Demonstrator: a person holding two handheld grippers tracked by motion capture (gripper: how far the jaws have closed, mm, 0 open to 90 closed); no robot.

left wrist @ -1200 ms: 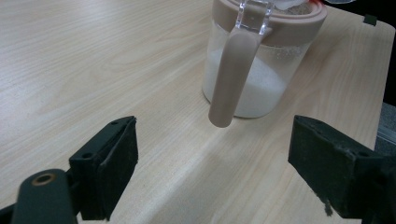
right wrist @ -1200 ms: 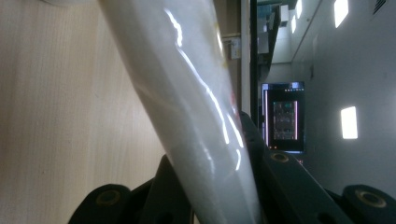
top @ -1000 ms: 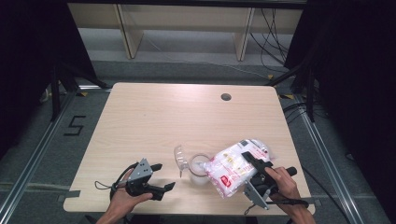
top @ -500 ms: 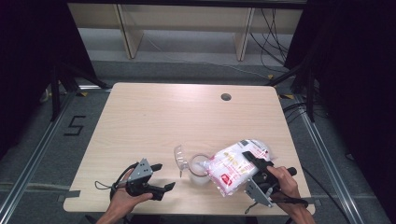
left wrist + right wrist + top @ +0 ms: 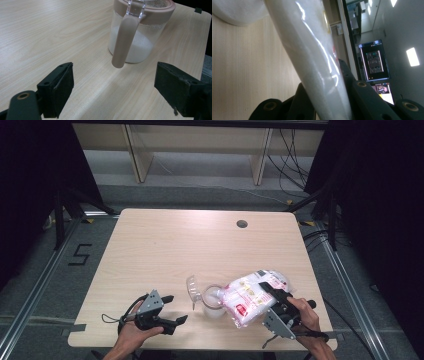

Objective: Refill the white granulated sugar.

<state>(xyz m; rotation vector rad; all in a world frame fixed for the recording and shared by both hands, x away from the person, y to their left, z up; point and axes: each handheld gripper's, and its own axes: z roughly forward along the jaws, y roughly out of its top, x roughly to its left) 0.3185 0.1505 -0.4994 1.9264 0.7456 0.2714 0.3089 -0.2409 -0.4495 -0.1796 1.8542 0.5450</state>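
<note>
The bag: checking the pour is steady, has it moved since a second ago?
No. The bag sits the same against the jar and the table edge.

I am holding a white plastic bag [image 5: 248,298] with red print, full of white grains, tilted over the clear jar [image 5: 212,299] on the near part of the table; the jar is standing upright, partly filled with white grains, its brownish rim open and its clear lid [image 5: 192,289] hanging beside it

White bag [image 5: 251,296] with red print, clear jar [image 5: 136,37] with dusty-pink rim, pale wood table [image 5: 200,245]
</note>
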